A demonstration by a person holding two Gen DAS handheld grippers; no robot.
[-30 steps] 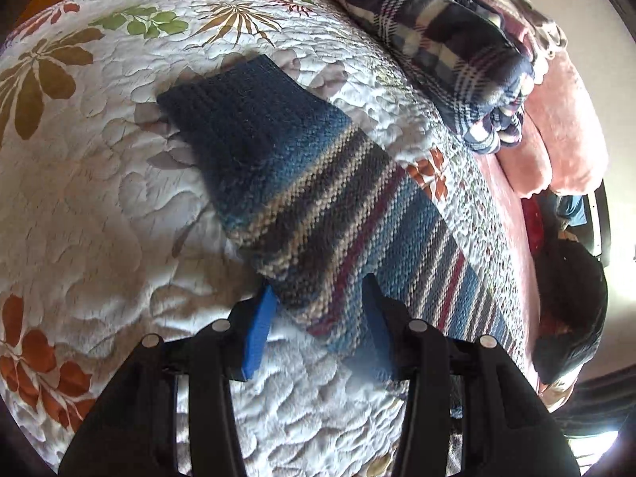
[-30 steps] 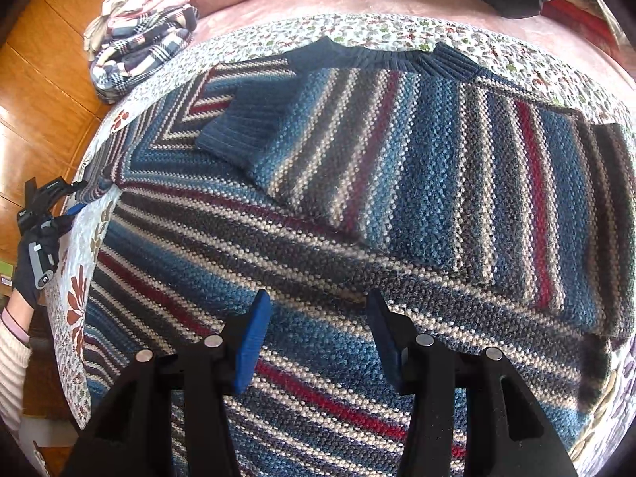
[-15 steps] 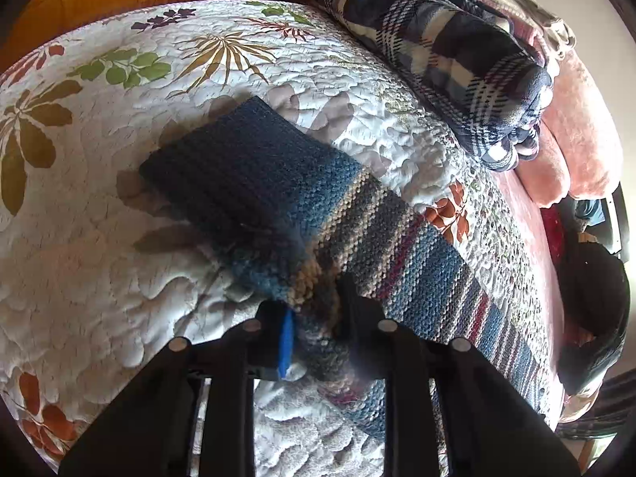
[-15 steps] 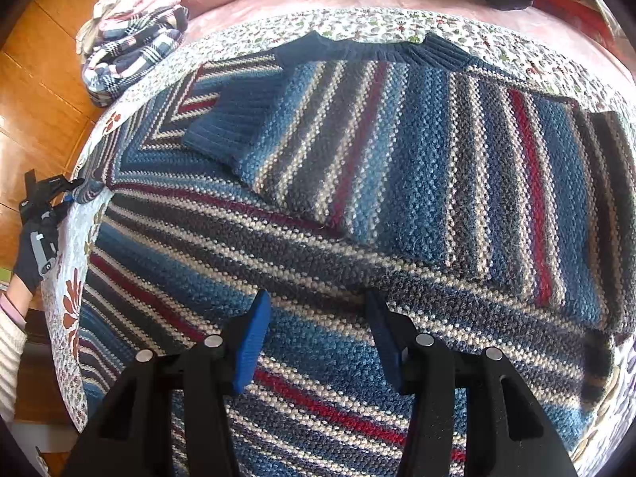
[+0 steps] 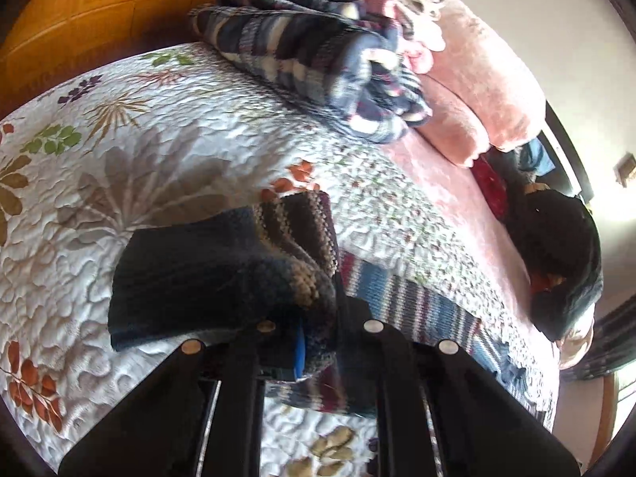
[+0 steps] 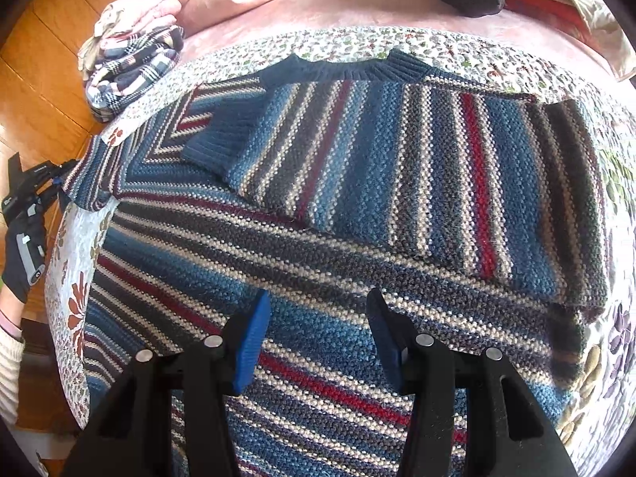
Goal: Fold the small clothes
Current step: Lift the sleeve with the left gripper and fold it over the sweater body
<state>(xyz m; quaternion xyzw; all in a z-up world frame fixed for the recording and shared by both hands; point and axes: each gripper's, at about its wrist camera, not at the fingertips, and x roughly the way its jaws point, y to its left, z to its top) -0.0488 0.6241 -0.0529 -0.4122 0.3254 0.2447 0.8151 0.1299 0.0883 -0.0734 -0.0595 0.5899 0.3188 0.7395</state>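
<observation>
A striped knit sweater in blue, grey, cream and red lies flat on the quilt, one sleeve folded across its chest. My right gripper hovers open just above the sweater's lower body, nothing between its blue pads. In the left wrist view my left gripper is shut on the other sleeve, which is lifted off the quilt with its dark blue cuff hanging out to the left. The left gripper also shows at the far left edge of the right wrist view, beside the sweater's shoulder.
A floral quilted bedspread covers the bed. Folded plaid clothes and pink pillows sit at the head. A dark garment pile lies at the right. Wooden floor borders the bed's left edge.
My left gripper closed on the sleeve and has now lifted it off the quilt, swinging toward the sweater body. The right gripper has stayed open, barely moving over the sweater.
</observation>
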